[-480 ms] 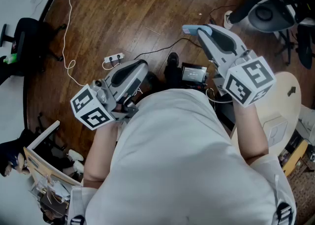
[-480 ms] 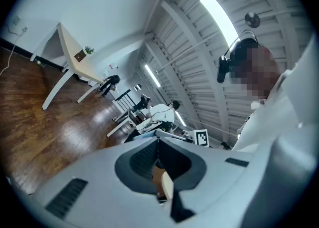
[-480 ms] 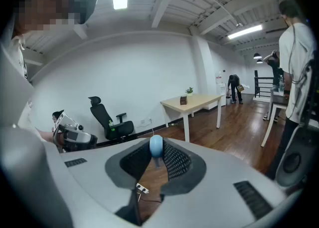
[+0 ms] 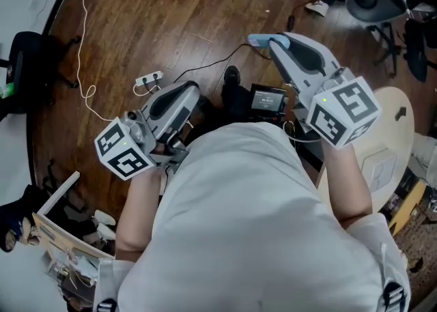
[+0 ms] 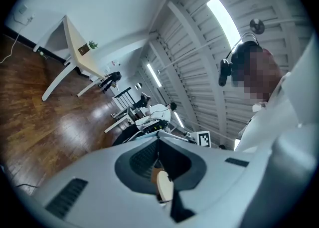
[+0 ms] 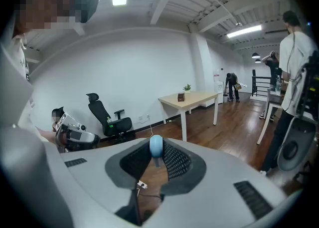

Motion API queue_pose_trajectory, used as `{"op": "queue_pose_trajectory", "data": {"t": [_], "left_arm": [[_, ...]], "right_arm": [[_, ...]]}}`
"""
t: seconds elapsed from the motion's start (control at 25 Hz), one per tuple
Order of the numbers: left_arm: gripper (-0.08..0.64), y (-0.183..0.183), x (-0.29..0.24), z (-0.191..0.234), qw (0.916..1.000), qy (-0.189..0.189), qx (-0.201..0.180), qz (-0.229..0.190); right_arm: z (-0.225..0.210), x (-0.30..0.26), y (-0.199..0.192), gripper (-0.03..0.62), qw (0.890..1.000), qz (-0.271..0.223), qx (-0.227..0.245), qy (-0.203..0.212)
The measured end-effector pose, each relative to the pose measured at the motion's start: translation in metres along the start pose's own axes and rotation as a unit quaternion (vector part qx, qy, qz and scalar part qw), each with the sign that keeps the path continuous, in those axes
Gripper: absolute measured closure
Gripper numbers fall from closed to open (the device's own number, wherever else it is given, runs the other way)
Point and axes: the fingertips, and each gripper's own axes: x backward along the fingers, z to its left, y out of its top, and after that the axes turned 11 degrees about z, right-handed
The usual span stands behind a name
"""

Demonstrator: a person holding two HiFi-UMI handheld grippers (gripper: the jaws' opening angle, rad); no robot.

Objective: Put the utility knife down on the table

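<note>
My right gripper [image 4: 265,40] is held out over the wooden floor, pointing somewhat downward, its marker cube [image 4: 343,111] toward me. Its jaws are shut on a light-blue utility knife [image 4: 257,39], whose rounded end shows between the jaw tips in the right gripper view [image 6: 156,145]. My left gripper [image 4: 196,92] is held level at my left side, its jaw tips together [image 5: 158,141]. A small cream oval piece [image 5: 165,185] shows in the hollow behind them; I cannot tell what it is. A beige table [image 6: 195,98] stands far ahead of the right gripper.
On the floor lie a white power strip [image 4: 149,80], a white cable [image 4: 83,44] and a black device with a screen [image 4: 268,101]. A pale round table [image 4: 404,141] is at my right, a black office chair [image 6: 105,117] by the wall, and a person [image 6: 294,62] at far right.
The floor, cables and chair have slid slightly up and left in the head view. Both grippers keep their places, and the blue knife stays in the right jaws.
</note>
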Motion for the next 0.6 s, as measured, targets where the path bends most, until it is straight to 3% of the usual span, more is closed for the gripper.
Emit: {"op": "queue_pose_trajectory", "data": {"t": [0.24, 0.6], "left_arm": [[0.557, -0.003, -0.017, -0.001, 1.0000, 0.005, 0.006, 0.000], [0.557, 0.018, -0.037, -0.001, 0.9993, 0.031, -0.004, -0.019]], "right_arm": [[-0.008, 0.001, -0.007, 0.522, 1.000, 0.011, 0.007, 0.013], [-0.034, -0.005, 0.011, 0.522, 0.999, 0.001, 0.024, 0.037]]}}
